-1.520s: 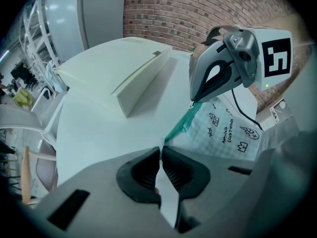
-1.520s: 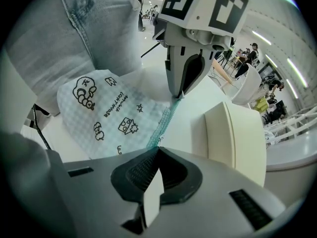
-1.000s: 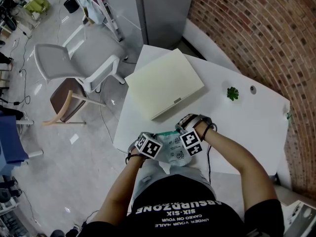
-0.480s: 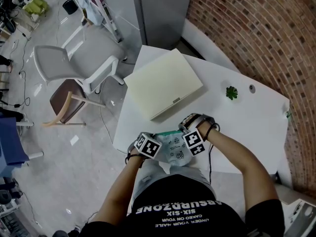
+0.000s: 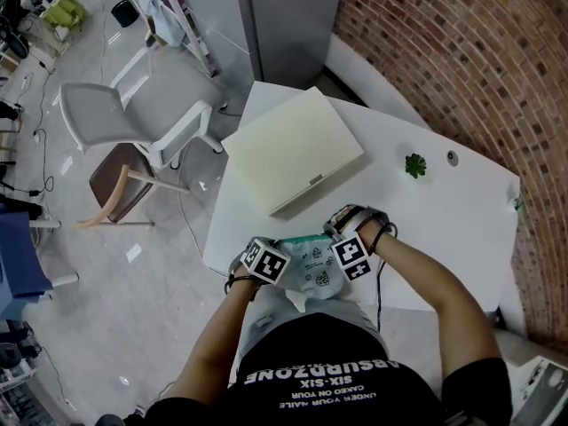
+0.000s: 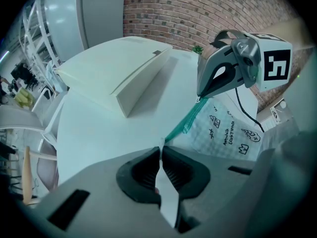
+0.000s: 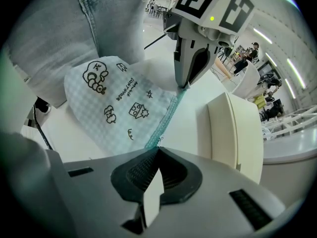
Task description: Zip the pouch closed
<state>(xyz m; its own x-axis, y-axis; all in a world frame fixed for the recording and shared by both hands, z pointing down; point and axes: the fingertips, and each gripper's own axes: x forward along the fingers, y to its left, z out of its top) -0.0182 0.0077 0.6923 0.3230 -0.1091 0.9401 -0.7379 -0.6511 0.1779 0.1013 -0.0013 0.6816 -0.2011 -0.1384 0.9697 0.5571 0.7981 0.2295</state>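
A pale checked pouch [image 5: 312,272] with black doodles and a teal zipper [image 6: 184,124] lies at the table's front edge, against the person's lap. My left gripper [image 6: 161,152] is shut on a thin edge of the pouch at one end of the zipper. At the other end my right gripper [image 7: 158,150] is shut, and the teal zipper [image 7: 165,124] runs straight into its tips, where a small pull shows. Each gripper appears in the other's view: the right gripper [image 6: 208,86] and the left gripper [image 7: 187,76] both point steeply down at the zipper line.
A flat cream box [image 5: 293,149] lies on the white table [image 5: 444,220] just behind the pouch. A small green plant [image 5: 414,165] sits further back to the right. Chairs [image 5: 133,122] stand on the floor at the left; a brick wall [image 5: 461,51] runs behind.
The right gripper has edged slightly to the right along the zipper. The left gripper and the pouch have stayed in place.
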